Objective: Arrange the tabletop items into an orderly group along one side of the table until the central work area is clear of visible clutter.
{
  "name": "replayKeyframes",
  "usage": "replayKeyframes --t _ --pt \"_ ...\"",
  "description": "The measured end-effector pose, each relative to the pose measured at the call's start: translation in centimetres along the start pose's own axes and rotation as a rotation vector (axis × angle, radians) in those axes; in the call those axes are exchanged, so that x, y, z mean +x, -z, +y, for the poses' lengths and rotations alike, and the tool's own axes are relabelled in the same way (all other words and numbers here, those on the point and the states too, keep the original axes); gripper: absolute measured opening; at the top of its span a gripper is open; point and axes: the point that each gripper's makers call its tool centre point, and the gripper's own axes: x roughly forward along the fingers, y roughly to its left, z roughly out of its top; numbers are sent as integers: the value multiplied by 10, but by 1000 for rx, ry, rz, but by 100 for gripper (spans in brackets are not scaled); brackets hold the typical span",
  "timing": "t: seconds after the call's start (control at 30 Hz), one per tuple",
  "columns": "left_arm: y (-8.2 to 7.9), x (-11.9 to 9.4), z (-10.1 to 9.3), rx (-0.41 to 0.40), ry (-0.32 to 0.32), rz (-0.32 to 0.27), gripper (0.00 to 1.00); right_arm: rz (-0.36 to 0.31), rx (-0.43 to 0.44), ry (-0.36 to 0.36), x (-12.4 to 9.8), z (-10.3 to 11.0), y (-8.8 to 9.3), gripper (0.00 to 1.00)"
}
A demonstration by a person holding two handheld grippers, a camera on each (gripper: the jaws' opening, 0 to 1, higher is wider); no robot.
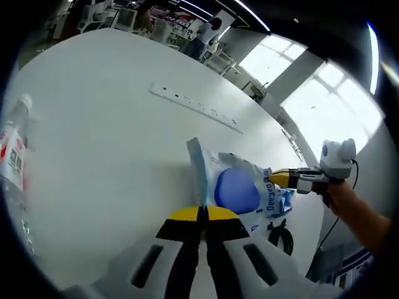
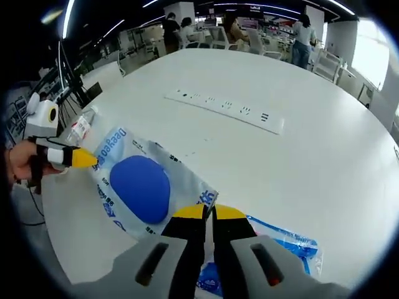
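A white soft packet with a blue oval label [image 1: 237,190] [image 2: 140,187] is held over the white table at two opposite ends. My left gripper [image 1: 202,213] is shut on its near edge, and from the right gripper view it comes in from the left [image 2: 92,161], held by a hand. My right gripper [image 2: 209,212] is shut on the other end, and the left gripper view has it at the packet's far side [image 1: 274,177]. A second blue and white packet [image 2: 283,244] lies flat on the table under my right gripper.
A long white power strip [image 1: 196,107] [image 2: 224,107] lies across the middle of the table. A clear plastic bottle with a red and white label [image 1: 15,162] [image 2: 80,129] is near the table edge. A black cable [image 1: 283,235] hangs past the edge. People and chairs are far behind.
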Motion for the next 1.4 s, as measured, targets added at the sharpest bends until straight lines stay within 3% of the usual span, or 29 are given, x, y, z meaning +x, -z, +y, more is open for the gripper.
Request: replayKeyframes --t 0.97,1.17,1.3,1.4 --pt "9 9 11 -10 -11 27 1 31 16 17 8 -6 7 3" --pt "9 8 12 -3 -11 27 4 27 19 19 6 -5 6 5" --pt "8 8 12 2 -7 29 13 21 16 31 5 -5 5 11" --pt "8 7 11 4 -3 29 15 10 17 36 2 -5 1 12"
